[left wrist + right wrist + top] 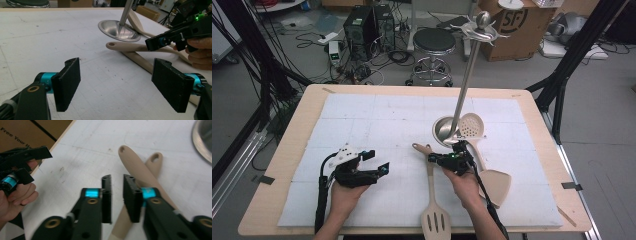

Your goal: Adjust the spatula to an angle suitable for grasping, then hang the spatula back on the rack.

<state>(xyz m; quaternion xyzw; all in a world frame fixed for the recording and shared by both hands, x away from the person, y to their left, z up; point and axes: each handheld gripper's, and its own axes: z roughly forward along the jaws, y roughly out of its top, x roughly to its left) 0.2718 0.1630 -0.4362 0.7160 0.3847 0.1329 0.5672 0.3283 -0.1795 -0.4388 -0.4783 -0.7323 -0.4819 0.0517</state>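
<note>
Beige slotted spatula [432,192], flat on table

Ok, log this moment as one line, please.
left tongs: open, idle | right tongs: slightly apart, empty, above slotted turner handle | utensil stand: upright

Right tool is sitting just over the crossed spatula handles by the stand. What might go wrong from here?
1. The right tool has only a narrow gap between its jaws, above the slotted spatula, whose handle crosses another handle. Closing there may pinch both or nudge the lower one.
2. The utensil stand is close by; lifting the long spatula could swing it into the stand's pole.
3. The left tool waits open nearby, so the two could collide.
</note>
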